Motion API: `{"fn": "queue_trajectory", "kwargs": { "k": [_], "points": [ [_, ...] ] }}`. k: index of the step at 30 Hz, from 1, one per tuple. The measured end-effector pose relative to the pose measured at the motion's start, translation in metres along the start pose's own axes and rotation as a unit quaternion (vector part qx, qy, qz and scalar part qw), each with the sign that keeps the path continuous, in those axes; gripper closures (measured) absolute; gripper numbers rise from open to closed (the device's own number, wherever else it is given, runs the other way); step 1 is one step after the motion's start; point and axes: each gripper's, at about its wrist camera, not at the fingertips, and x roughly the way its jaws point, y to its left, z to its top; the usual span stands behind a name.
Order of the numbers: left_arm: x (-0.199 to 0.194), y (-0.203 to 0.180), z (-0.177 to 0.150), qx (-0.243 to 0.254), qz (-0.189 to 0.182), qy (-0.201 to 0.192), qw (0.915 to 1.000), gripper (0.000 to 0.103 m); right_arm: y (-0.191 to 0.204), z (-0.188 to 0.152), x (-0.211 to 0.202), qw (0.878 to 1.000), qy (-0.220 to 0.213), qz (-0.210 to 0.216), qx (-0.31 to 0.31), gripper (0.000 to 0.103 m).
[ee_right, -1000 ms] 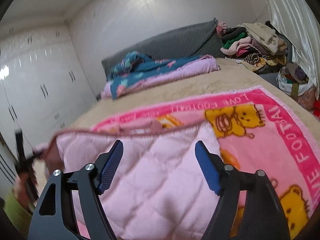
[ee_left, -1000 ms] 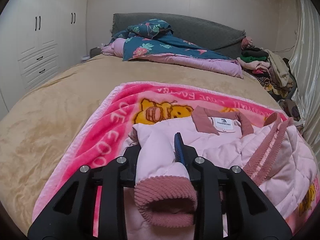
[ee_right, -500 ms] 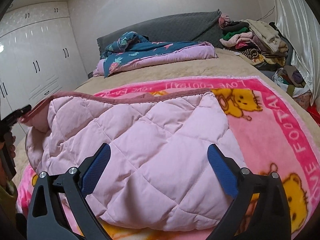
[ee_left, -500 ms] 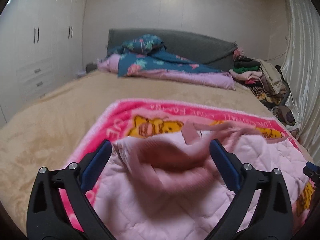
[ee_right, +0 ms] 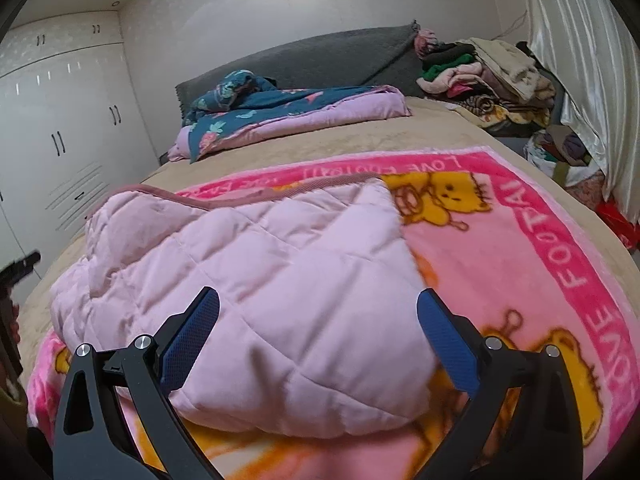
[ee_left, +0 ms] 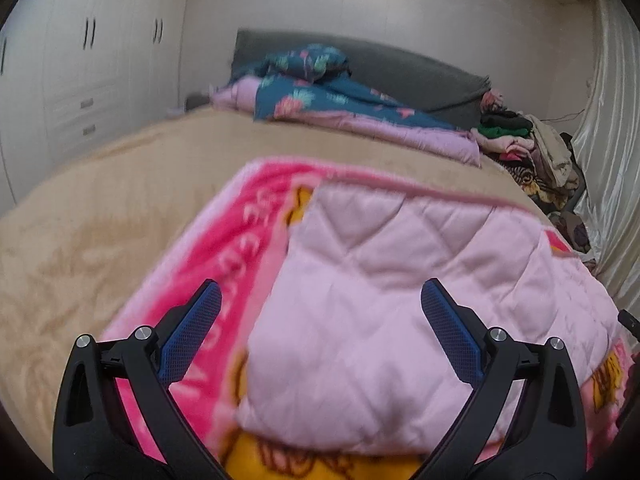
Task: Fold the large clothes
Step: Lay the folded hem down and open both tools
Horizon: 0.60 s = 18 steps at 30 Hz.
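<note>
Having just spread both sets of fingers wide, left gripper (ee_left: 320, 316) and right gripper (ee_right: 318, 314) empty, we see the jacket (ee_right: 256, 280) folded on the blanket (ee_right: 520, 248); next, grip its six-o'clock edge evenly.

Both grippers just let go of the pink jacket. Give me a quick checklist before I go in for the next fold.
1. Left gripper free: ok, jaws just opened wide, pads off the fabric.
2. Right gripper free: ok, jaws just opened wide, nothing pinched.
3. Quilted pink jacket settled: ok, lying folded on the pink cartoon blanket.
4. Sleeves tucked in: cannot tell, no cuff shows in either view.
5. Fold neat: not ok, the end nearer the left gripper is bunched and puffy.
6. Room to work: ok, the floral quilt lies well clear of the jacket, by the headboard.
</note>
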Motion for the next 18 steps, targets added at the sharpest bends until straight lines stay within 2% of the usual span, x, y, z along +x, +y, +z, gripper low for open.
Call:
{"fn": "queue_trajectory", "kwargs": {
  "k": [6,10,12,15,17,18],
  "points": [
    [0.016,0.026,-0.039,-0.035,-0.045,0.049,0.9972,0.009,-0.016,-0.019,0.003,1.0,0.024,0.0,-0.016,0.004],
    [0.03,0.036,-0.059,-0.067,-0.054,0.084,0.9927,0.009,-0.021,-0.03,0.011,0.999,0.047,0.014,-0.022,0.004],
    [0.033,0.034,-0.066,-0.078,-0.071,0.098,0.9896,0.009,-0.022,-0.035,0.016,0.998,0.053,0.012,-0.028,0.004],
    [0.034,0.027,-0.068,-0.057,-0.055,0.097,0.9921,0.01,-0.02,-0.039,0.021,0.998,0.047,0.009,-0.028,0.005],
    [0.034,0.023,-0.068,-0.047,-0.046,0.094,0.9934,0.015,-0.018,-0.038,0.023,0.999,0.037,0.0,-0.029,0.009],
    [0.033,0.019,-0.069,-0.042,-0.039,0.09,0.9943,0.026,-0.017,-0.038,0.024,0.999,0.036,0.002,-0.031,0.018]
  ]
}}
